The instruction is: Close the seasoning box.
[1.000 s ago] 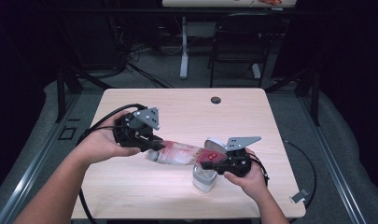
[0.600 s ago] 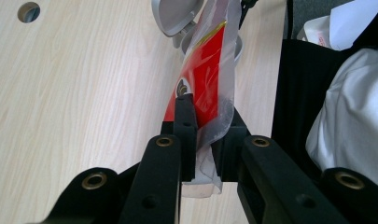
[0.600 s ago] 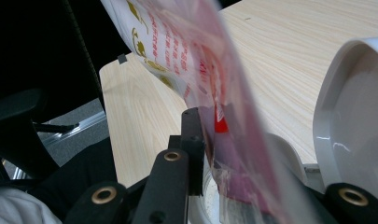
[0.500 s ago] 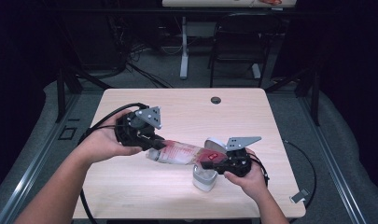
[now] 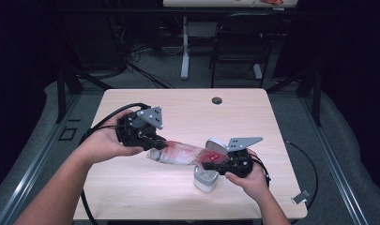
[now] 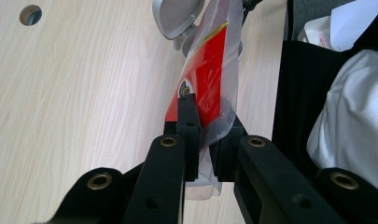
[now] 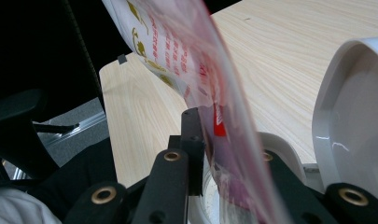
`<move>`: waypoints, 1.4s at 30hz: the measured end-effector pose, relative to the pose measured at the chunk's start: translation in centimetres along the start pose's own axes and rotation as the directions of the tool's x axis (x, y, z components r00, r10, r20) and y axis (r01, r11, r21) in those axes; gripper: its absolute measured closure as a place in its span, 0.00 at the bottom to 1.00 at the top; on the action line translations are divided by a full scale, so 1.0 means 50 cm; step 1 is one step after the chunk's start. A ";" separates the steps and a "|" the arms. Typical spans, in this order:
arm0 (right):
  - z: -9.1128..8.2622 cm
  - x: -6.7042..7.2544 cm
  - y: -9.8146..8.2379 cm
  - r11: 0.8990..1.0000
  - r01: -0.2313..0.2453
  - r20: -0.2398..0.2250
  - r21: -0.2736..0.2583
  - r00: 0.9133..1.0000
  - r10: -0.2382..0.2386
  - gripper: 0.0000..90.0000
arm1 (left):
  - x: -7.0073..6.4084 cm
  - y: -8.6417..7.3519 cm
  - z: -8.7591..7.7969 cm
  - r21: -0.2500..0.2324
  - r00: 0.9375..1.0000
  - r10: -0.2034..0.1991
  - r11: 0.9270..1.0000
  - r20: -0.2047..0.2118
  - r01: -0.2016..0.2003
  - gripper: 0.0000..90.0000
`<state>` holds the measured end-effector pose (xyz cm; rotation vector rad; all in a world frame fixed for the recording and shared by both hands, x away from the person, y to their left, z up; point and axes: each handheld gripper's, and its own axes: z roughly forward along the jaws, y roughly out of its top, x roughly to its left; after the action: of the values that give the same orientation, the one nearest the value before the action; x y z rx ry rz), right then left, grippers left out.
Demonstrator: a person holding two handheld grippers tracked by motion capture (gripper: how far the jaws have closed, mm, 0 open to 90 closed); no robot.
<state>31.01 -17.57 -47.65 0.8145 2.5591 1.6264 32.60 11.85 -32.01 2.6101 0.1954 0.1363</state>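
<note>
Both hand-held grippers, left (image 5: 155, 140) and right (image 5: 210, 163), pinched opposite ends of the red-printed clear plastic pouch (image 5: 180, 152) over the small white lidded container (image 5: 206, 180); best kept taut, mouth low.

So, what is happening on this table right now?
A person holds a clear plastic bag with red print stretched between two hand-held grippers. The left gripper is shut on one end of the bag, its jaws having just closed further, and the right gripper is shut on the other end. That end hangs right above a small white container with its lid flipped open, standing on the wooden table. Whether anything is going in, I cannot tell.
</note>
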 end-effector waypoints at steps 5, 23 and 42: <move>0.000 0.000 0.000 1.000 -0.001 0.000 -0.002 1.000 0.001 0.92 | -0.001 0.002 -0.002 0.002 1.000 0.007 1.000 0.000 -0.007 0.94; -0.001 0.000 0.000 1.000 0.000 -0.001 -0.003 1.000 0.000 0.92 | -0.001 0.010 -0.003 0.006 1.000 0.013 1.000 -0.005 -0.013 0.94; -0.002 0.000 0.000 1.000 -0.002 -0.001 -0.016 1.000 0.002 0.91 | -0.004 0.019 -0.009 0.014 1.000 0.020 1.000 -0.007 -0.020 0.94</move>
<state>31.00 -17.66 -47.59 0.8158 2.5437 1.6455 32.46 11.24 -31.16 2.6265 0.1737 0.1511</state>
